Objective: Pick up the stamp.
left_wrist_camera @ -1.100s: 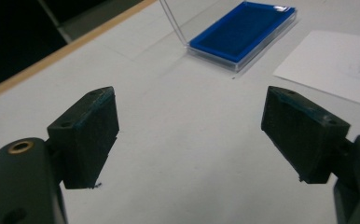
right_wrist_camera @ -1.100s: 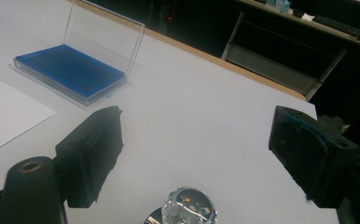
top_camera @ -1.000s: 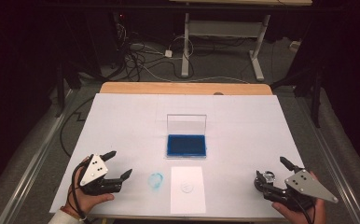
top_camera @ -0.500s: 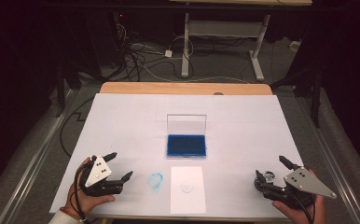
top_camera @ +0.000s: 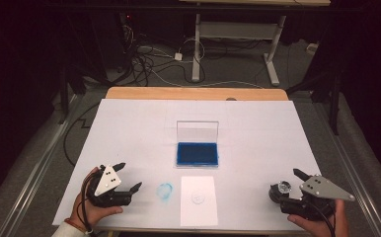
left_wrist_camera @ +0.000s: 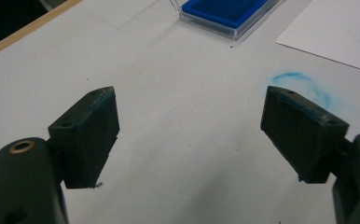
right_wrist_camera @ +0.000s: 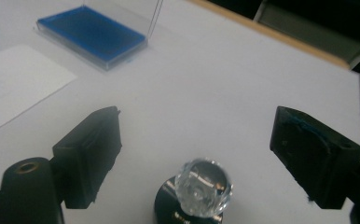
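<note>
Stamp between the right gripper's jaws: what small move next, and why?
Probably close the right gripper on the stamp. It stands upright on the table between the wide-open jaws, ungripped, with the open ink pad and the paper sheet lying ahead. The left gripper is open, holding nothing.

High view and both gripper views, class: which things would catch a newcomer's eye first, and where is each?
The bright blue ink pad with its clear lid raised sits mid-table, the strongest colour on the white table. Nearer the person lies a white paper sheet, with a blue ink smudge on the table to its left. By the open right gripper stands a stamp with a clear faceted knob, between its jaws and untouched.
</note>
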A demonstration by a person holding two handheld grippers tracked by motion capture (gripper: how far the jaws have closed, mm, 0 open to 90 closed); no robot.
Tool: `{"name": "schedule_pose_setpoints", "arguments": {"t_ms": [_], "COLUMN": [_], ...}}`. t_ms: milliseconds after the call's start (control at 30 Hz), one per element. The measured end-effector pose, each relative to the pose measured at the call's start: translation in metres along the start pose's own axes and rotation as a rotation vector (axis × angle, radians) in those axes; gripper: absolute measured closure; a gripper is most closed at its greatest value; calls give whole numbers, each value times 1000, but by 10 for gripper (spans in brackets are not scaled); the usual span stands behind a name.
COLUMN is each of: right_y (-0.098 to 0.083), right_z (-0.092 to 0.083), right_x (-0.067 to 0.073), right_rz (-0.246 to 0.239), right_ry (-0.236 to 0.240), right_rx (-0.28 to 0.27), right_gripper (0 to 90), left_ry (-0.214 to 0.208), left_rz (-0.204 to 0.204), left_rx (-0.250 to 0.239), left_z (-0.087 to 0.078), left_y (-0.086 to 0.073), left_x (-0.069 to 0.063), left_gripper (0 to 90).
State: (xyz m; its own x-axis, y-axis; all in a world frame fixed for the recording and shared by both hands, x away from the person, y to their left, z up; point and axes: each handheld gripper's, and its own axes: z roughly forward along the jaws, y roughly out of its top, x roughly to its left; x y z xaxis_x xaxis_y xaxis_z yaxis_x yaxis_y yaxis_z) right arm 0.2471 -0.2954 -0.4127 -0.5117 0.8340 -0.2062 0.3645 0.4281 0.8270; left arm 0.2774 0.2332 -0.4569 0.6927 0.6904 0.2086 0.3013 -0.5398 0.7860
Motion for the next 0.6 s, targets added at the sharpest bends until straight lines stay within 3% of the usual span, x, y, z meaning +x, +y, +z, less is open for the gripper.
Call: {"name": "schedule_pose_setpoints", "arguments": {"t_ms": [167,300,433,600], "right_y": [-4,-10,-14,-17], "right_z": [5,11,17,25], "right_x": [-4,-12,-18,-20], "right_rz": [-6,30,59,51], "right_ry": [27,22,36,40], "right_rx": [83,156,198,202], "right_gripper": [259,288,319,382], "left_ry": [2,-8,-11,-25], "left_rz": [20,12,18,28], "left_rx": [1,12,19,24], "left_z": [1,1,2,4], "left_y": [0,0,0,0], "left_x": [0,-1,-1,-3], "left_gripper": [194,196,202,206]}}
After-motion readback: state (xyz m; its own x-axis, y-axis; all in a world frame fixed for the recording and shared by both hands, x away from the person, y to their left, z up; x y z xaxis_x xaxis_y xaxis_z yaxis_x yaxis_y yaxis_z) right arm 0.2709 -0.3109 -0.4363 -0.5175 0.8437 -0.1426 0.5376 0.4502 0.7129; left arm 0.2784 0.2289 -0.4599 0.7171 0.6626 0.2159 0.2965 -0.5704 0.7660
